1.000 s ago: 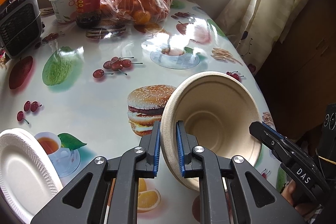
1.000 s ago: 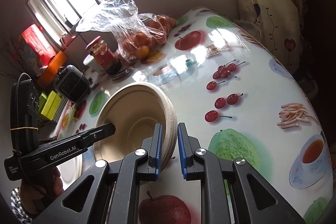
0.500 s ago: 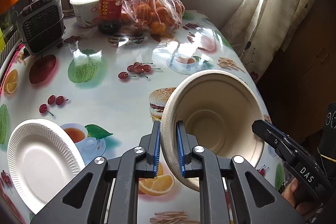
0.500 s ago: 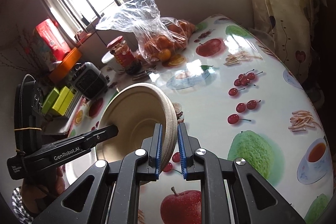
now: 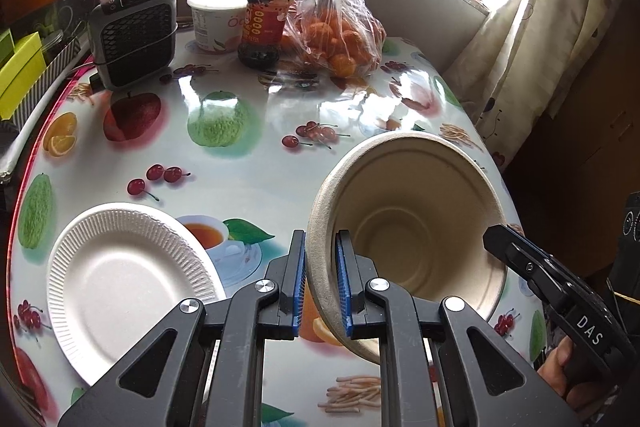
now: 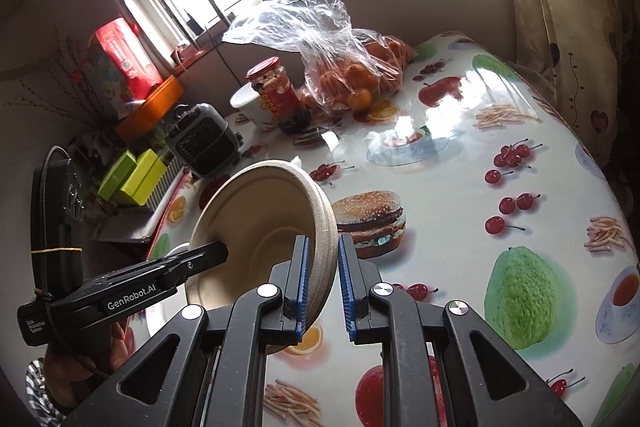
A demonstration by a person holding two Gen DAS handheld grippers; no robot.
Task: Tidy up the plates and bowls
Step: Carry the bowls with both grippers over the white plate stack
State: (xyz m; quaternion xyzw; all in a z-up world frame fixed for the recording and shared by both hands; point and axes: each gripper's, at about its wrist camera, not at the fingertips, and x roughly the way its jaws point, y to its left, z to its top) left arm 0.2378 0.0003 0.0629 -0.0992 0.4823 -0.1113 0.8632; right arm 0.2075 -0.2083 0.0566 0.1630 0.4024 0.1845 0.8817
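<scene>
- Bowl [image 5: 404,239]: a beige paper bowl, tilted on its side with nothing in it, held above the fruit-print table [image 5: 248,183].
- Left gripper [image 5: 322,283] is clamped on the bowl's left rim; right gripper [image 6: 323,283] pinches the opposite rim.
- White paper plate [image 5: 120,275] lies bare on the table, left of the bowl.
- Clear bag [image 5: 336,27] holds oranges; beside it stand a red-lidded jar [image 5: 268,15] and a white tub [image 5: 216,19].
</scene>
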